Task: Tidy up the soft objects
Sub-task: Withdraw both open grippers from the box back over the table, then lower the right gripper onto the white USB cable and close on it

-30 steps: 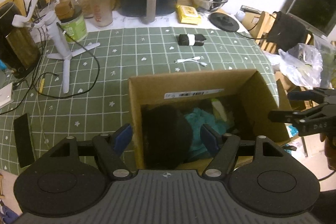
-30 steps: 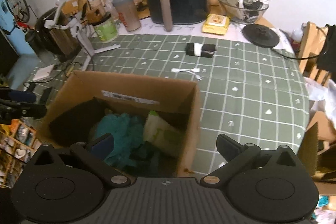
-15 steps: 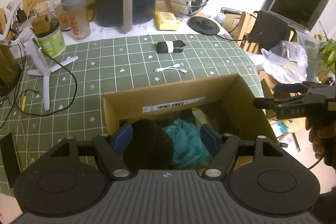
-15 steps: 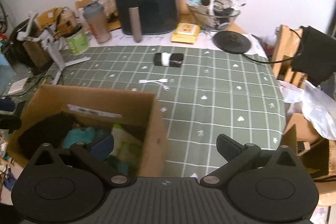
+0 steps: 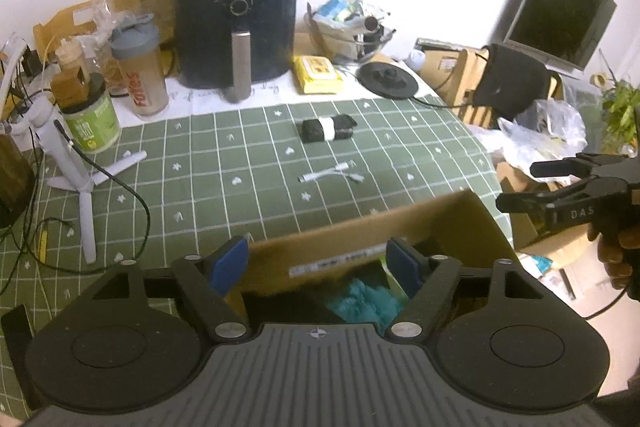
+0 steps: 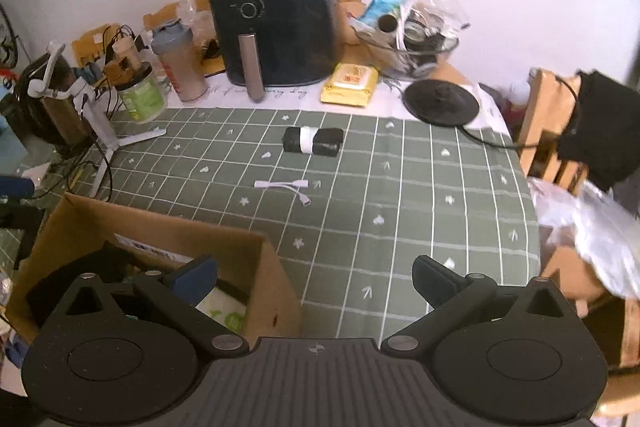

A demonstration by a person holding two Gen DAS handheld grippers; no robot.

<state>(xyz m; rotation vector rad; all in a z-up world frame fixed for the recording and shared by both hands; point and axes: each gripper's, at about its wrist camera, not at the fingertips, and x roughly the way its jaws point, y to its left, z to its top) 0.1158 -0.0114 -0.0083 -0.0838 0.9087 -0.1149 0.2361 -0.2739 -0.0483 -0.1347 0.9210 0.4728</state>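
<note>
Far left of the left hand-held gripper [image 5: 318,263], a white plastic tripod stand [image 5: 82,163] splays its legs on the bench [image 5: 224,163], whose green cloth carries a white grid and small printed hearts; a thin black cable [image 5: 132,195] loops past it. Behind the stand are a green-labelled tub [image 5: 92,119] and a translucent shaker bottle [image 5: 140,75]. This hand-held gripper's jaws have just been opening and stand apart with nothing pressed between the blue pads; directly under them sits the open corrugated cardboard box [image 5: 372,227], holding a fluffy teal cloth [image 5: 368,301] beside a dark soft mass. Ahead lie a thin white adapter cable [image 5: 330,175] and a black fabric roll [image 5: 326,129] banded in white, with a glossy black air fryer [image 5: 238,15] beyond. The right hand-held gripper [image 6: 314,275] hovers over bare cloth, jaws wide and empty; the box is at its left, a pale green-printed cloth [image 6: 224,311] showing inside. Farther ahead, right of centre, lies a flat yellow wipes pack [image 6: 350,85].
</note>
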